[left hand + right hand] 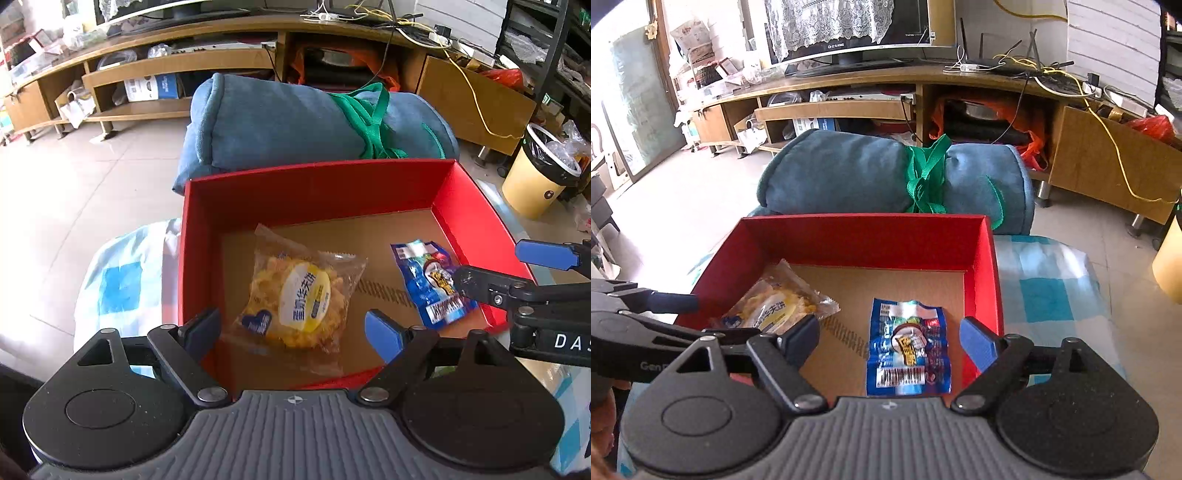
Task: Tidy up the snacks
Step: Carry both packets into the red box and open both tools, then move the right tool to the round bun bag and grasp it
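A red box (314, 192) (860, 236) with a brown floor holds two snacks. A clear packet of yellow waffle biscuits (295, 291) (775, 306) lies at its left. A blue snack packet (432, 284) (908, 347) lies at its right. My left gripper (291, 332) is open and empty, just above the near edge over the yellow packet. My right gripper (890, 339) is open and empty, over the blue packet; it also shows in the left wrist view (498, 269), its lower finger over that packet.
The box sits on a blue-and-white checked cloth (1045, 291). A rolled blue cushion tied with a green strap (306, 122) lies behind the box. A wooden TV bench (177, 62) runs along the back. A yellow bin (535, 173) stands at the right.
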### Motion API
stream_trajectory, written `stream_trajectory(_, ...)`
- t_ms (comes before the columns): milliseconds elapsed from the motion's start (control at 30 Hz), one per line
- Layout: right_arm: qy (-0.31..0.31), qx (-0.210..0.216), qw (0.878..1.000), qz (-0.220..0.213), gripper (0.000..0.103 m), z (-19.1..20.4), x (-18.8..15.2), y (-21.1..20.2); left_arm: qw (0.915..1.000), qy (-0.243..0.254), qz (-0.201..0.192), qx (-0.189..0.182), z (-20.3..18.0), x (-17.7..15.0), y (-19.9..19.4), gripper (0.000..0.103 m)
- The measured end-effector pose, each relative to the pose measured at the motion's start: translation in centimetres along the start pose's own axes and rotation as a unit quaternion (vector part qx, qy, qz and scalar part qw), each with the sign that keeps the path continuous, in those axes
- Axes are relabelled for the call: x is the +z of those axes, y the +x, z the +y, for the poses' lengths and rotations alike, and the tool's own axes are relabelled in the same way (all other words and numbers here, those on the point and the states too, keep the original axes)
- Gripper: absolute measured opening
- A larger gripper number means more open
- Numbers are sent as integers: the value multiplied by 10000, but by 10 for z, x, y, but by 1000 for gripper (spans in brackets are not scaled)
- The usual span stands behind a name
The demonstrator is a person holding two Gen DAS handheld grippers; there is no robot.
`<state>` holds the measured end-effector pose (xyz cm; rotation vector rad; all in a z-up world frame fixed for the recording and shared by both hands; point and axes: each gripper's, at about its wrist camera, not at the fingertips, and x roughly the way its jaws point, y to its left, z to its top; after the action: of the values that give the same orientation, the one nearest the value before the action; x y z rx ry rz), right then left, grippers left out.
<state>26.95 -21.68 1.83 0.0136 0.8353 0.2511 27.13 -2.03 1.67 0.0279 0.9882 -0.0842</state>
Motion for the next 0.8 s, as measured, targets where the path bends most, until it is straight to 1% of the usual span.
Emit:
stream_trajectory(100,34,16,10000,-24,81,-1,-3,-8,10000,-14,-15,-14,1,-5,-5,89)
stream_trajectory(267,109,4,9999,-45,81,-5,-10,-20,9999,-80,68,-118,1,-14,-10,89)
stream_trajectory(400,170,-4,9998,54,81,-8,-20,-24,9998,-31,118,-166,-2,-23,-13,90)
stream_trajectory(533,139,-36,9998,152,81,-9,-29,-27,9999,89,25,-76,-5,-29,-19,92)
stream_trajectory(600,154,-19,9997,181,81,-10,-32,-29,9999,9,27,-147,-4,-31,-22,92)
stream_trajectory(800,235,-4,9995,203,82,-13,-39,-37,9998,-90,25,-202,-1,-38,-29,92)
